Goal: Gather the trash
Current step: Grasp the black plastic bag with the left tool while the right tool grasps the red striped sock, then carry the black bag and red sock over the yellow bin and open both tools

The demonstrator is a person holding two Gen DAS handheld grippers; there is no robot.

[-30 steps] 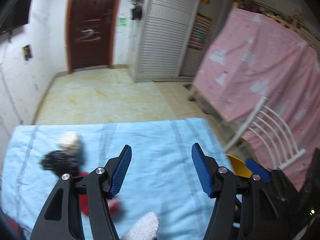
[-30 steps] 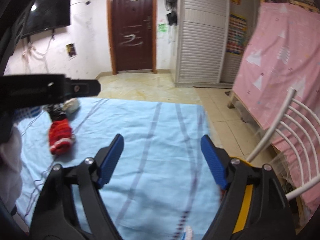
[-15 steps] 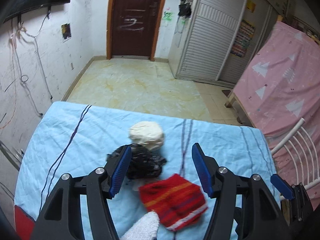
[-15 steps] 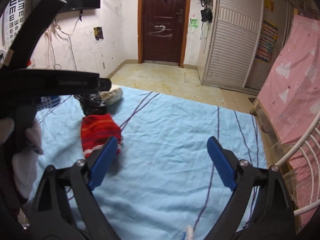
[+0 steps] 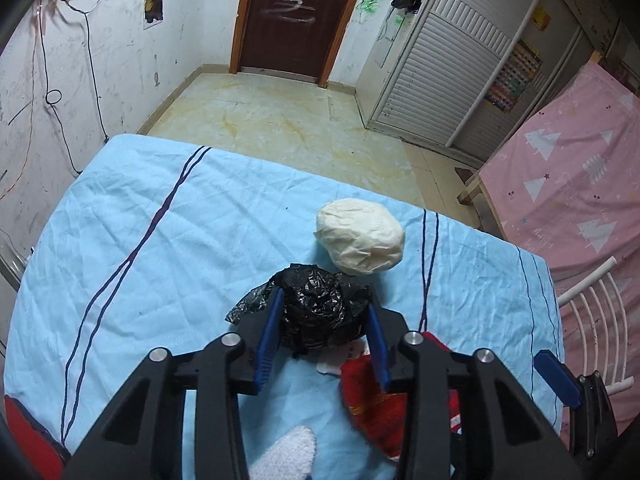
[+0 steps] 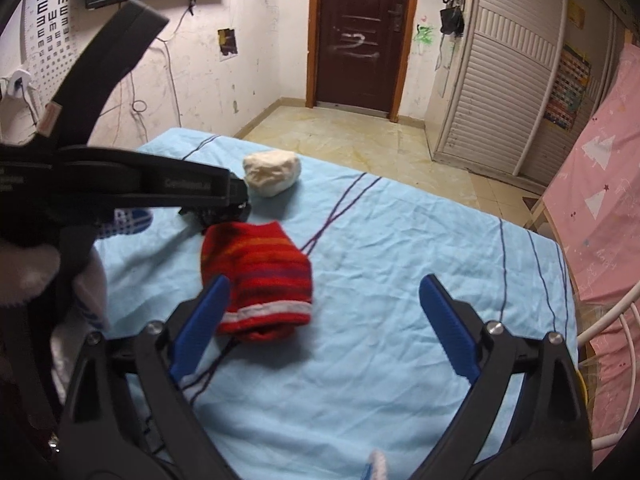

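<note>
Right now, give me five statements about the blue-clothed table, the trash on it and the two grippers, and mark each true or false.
1. The crumpled black plastic bag sits between the left gripper's blue pads. True; its jaws have just been closing onto it.
2. The cream-white wad of paper lies nearer the camera than the black bag in the left wrist view. False; it lies beyond the bag, toward the table's far edge.
3. The red striped knit sock lies flat on the light blue tablecloth. True.
4. The right gripper is clamped on the sock. False; its jaws have just been opening and stand wide, holding nothing.
5. The dark brown door stands open. False; it is closed.
</note>
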